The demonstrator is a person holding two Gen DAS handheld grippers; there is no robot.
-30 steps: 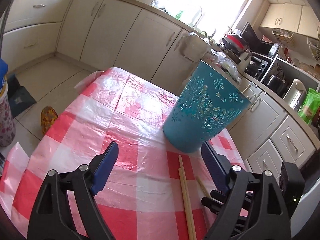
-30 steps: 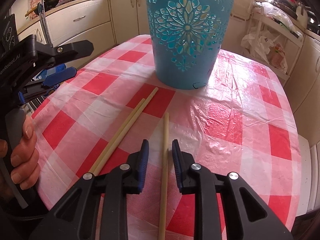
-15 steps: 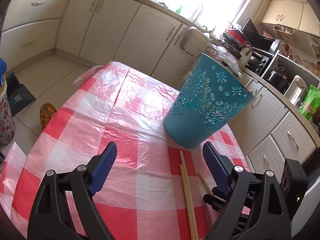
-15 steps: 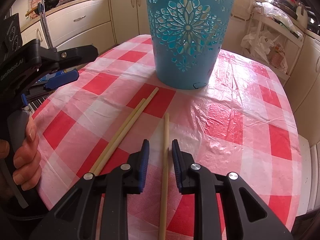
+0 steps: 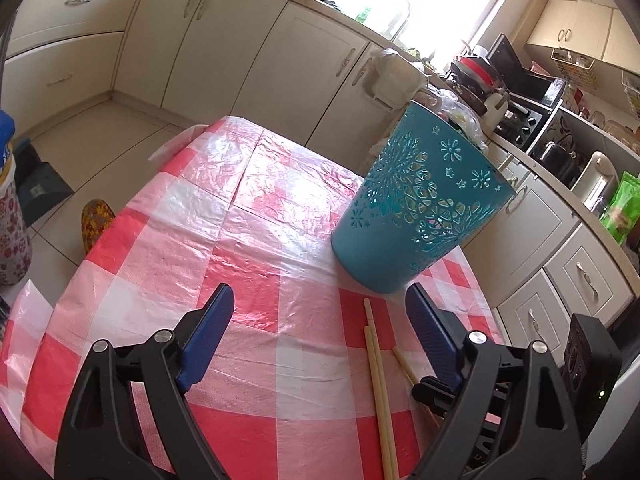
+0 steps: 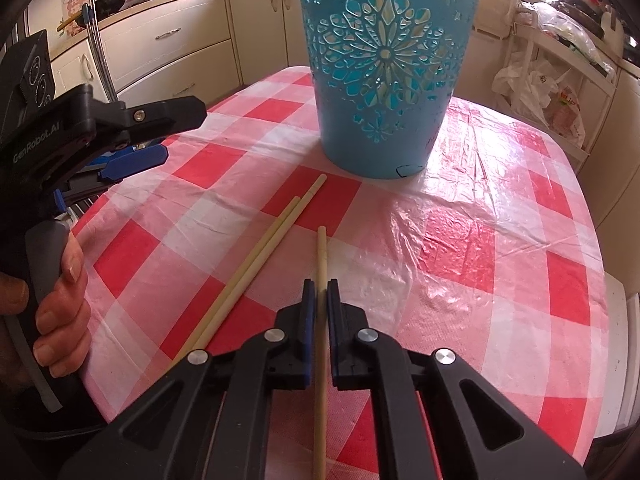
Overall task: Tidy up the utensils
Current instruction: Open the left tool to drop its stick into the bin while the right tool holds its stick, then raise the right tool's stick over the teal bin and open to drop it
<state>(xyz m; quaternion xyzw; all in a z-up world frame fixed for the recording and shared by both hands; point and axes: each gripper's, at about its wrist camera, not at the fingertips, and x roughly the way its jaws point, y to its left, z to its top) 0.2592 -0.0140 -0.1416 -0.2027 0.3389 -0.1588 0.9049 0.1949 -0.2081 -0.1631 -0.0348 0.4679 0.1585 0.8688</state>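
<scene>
My left wrist camera looks down along its fingers at the teal bucket (image 5: 420,216) from its near left — kitchen counters behind. My right wrist camera faces the bucket (image 6: 384,76) more steeply, closer to the tablecloth (image 6: 500,240). Both share bucket, cloth and chopsticks (image 5: 378,384).

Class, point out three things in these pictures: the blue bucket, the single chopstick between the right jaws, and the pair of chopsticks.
blue bucket (image 6: 384,80): right wrist view, patterned side wall.
single chopstick (image 6: 321,256): right wrist view, bare shaft ahead of the jaws.
pair of chopsticks (image 6: 264,248): right wrist view, mid-length.
</scene>
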